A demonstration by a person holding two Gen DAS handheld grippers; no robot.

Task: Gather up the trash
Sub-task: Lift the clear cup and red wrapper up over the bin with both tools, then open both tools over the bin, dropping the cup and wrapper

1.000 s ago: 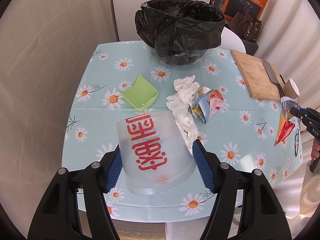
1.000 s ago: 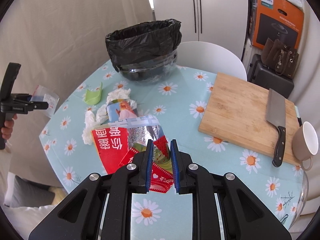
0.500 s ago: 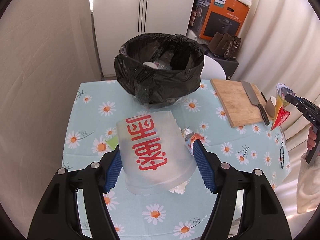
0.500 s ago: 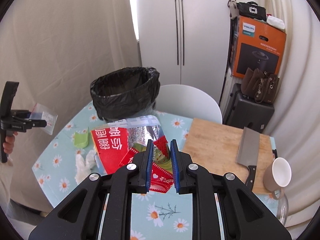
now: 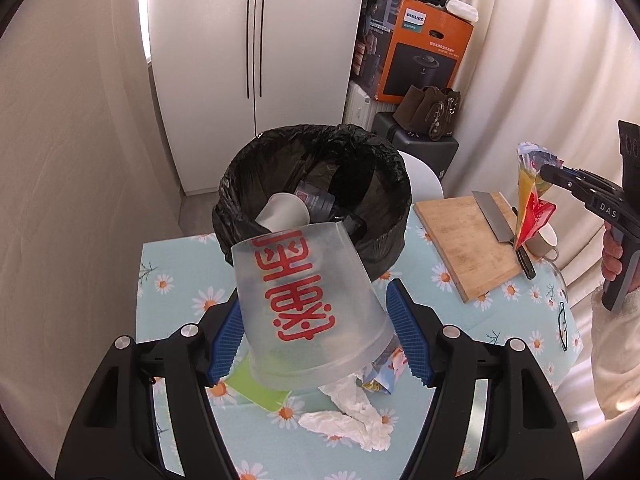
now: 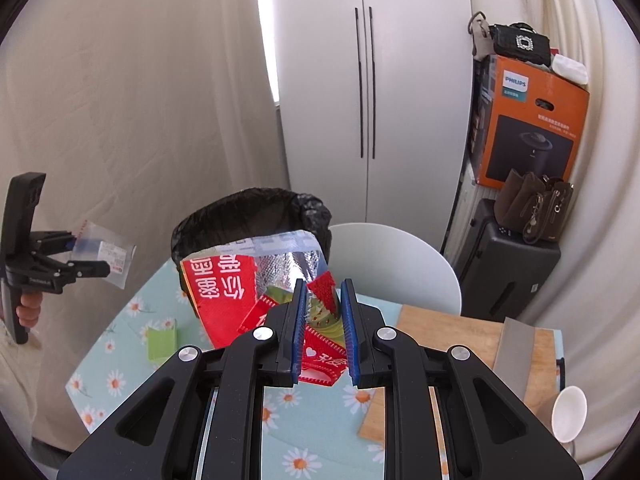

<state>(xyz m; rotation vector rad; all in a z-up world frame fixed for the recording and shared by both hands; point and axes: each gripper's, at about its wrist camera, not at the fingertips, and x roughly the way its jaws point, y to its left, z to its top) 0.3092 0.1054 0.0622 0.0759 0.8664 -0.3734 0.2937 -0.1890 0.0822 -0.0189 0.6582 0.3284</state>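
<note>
Two tools, cup and wrapper clamped.

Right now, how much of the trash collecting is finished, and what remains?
Partly done. The black-lined bin already holds a paper cup and other waste. In hand: the left tool grips a clear plastic cup, and the right tool pinches a red snack wrapper. Left on the table: crumpled tissue, a green scrap, a colourful wrapper.
</note>
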